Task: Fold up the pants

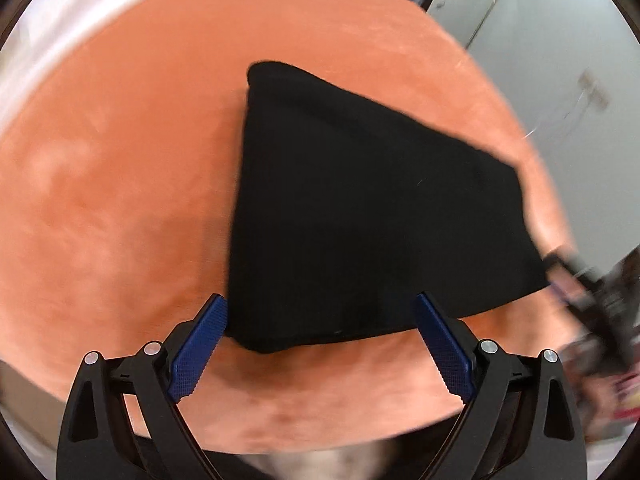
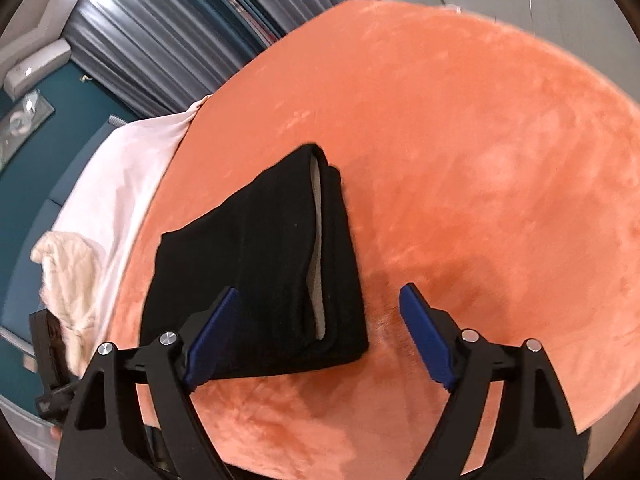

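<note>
The pants (image 1: 372, 208) lie folded into a compact black bundle on the orange plush blanket (image 1: 120, 160), and neither claw has hold of them. The left claw (image 1: 320, 344) stands wide open and holds nothing; the bundle's near edge sits just ahead of it, between the spread blue pads (image 1: 196, 348), and the left pad's tip overlaps the cloth's corner, though I cannot tell if it touches. From this view the bundle widens toward the claw and narrows to a rounded corner farther ahead. Off to the claw's right, at the picture's edge, the other gripper shows as a dark blurred shape near the bundle's right corner. The right claw (image 2: 318, 332) is likewise wide open with nothing in it; the pants (image 2: 260, 264) lie ahead and to its left, their near right corner reaching in between the pads, with the left pad (image 2: 212, 336) in front of the cloth and the right pad (image 2: 426, 340) over bare blanket (image 2: 480, 160). A pale lining strip shows along the folded layers on the bundle's right side. Farther left of the right claw, past the blanket's edge, lies a white sheet (image 2: 128, 168) with a cream fluffy cloth (image 2: 68, 272) on it, and grey curtains (image 2: 160, 28) hang ahead to the left.
</note>
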{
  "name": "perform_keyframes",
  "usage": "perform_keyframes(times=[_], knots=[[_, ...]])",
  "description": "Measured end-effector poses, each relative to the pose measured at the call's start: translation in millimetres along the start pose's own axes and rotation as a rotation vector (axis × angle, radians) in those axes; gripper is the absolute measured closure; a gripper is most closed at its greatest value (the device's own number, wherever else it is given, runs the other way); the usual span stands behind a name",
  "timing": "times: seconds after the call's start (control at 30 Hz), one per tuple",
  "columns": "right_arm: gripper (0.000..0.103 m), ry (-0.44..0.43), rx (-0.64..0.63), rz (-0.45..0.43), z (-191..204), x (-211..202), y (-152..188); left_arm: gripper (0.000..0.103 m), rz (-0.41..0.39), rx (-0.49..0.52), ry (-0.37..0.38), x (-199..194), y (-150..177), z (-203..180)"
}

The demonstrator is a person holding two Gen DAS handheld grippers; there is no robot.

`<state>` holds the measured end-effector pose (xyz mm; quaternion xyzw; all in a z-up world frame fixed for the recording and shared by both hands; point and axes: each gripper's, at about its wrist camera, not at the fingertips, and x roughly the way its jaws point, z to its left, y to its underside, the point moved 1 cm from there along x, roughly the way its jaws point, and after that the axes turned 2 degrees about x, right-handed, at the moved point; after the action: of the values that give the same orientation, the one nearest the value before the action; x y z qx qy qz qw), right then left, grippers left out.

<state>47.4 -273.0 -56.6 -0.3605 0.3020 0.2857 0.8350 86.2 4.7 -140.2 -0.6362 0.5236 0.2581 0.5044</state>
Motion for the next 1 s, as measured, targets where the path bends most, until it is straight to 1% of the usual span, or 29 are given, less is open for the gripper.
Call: perform_keyframes(times=[0.1,0.17,0.27,0.3,0.33,0.37,0.43,0.47,0.5,0.53,0.57,0.6,0.63,0.67,0.7,0.77,0.83,0.87,0.93,1.0], knots=[[0.023,-0.047,0.050,0.040,-4.8,9.9,1.3,0.011,0.015,-0.128,0.109,4.9,-13.1,26.1],[0.022,-0.071,0.080,0.071,-8.0,17.0,3.1,0.011,0.037,-0.190,0.151,14.8,-18.8,38.3],[0.018,-0.109,0.135,0.133,-13.3,32.7,8.5,0.011,0.074,-0.249,0.178,33.2,-21.3,48.5],[0.014,-0.117,0.143,0.132,-13.1,35.4,10.4,0.011,0.095,-0.261,0.182,42.2,-20.9,50.0],[0.010,-0.125,0.131,0.120,-10.2,35.6,11.7,0.011,0.085,-0.261,0.169,45.9,-21.5,49.3],[0.010,-0.131,0.124,0.122,-7.4,35.3,13.5,0.011,0.070,-0.246,0.161,46.6,-21.1,46.2],[0.010,-0.163,0.115,0.149,0.5,43.3,18.1,0.012,0.052,-0.193,0.113,50.0,-21.4,33.5],[0.010,-0.149,0.097,0.144,4.4,44.9,20.0,0.012,0.045,-0.167,0.097,51.9,-21.3,28.2],[0.018,-0.111,0.060,0.126,10.4,46.8,23.1,0.014,0.034,-0.141,0.080,53.7,-21.2,22.2],[0.041,-0.053,0.024,0.106,15.6,48.3,26.0,0.019,0.022,-0.116,0.052,53.5,-21.3,17.1],[0.051,-0.043,0.013,0.104,17.7,49.0,27.1,0.032,0.013,-0.107,0.039,52.6,-20.6,13.7],[0.062,-0.094,0.048,0.108,17.1,48.6,28.2,0.051,0.010,-0.105,0.042,49.7,-20.7,11.9],[0.065,-0.099,0.067,0.106,18.3,46.0,28.1,0.063,0.013,-0.117,0.064,44.7,-22.2,13.0],[0.066,-0.089,0.051,0.096,22.3,42.2,27.9,0.072,0.015,-0.120,0.079,39.1,-23.2,13.7],[0.068,-0.082,0.032,0.082,29.4,36.2,27.5,0.077,0.010,-0.118,0.093,28.9,-26.3,13.7],[0.069,-0.119,0.006,0.061,48.9,18.1,22.6,0.081,-0.014,-0.097,0.131,7.5,-34.4,9.1],[0.070,-0.148,-0.053,0.021,74.5,-1.4,10.9,0.081,-0.056,-0.064,0.174,-20.9,-48.9,-0.6],[0.070,-0.157,-0.074,0.005,83.1,-8.3,4.4,0.081,-0.076,-0.048,0.183,-31.8,-54.7,-3.6],[0.071,-0.184,-0.123,-0.035,106.5,-22.2,-20.8,0.081,-0.135,0.000,0.211,-60.2,-78.0,-14.9],[0.071,-0.207,-0.155,-0.074,123.6,-29.9,-45.4,0.081,-0.177,0.030,0.233,-80.3,-103.4,-21.8]])
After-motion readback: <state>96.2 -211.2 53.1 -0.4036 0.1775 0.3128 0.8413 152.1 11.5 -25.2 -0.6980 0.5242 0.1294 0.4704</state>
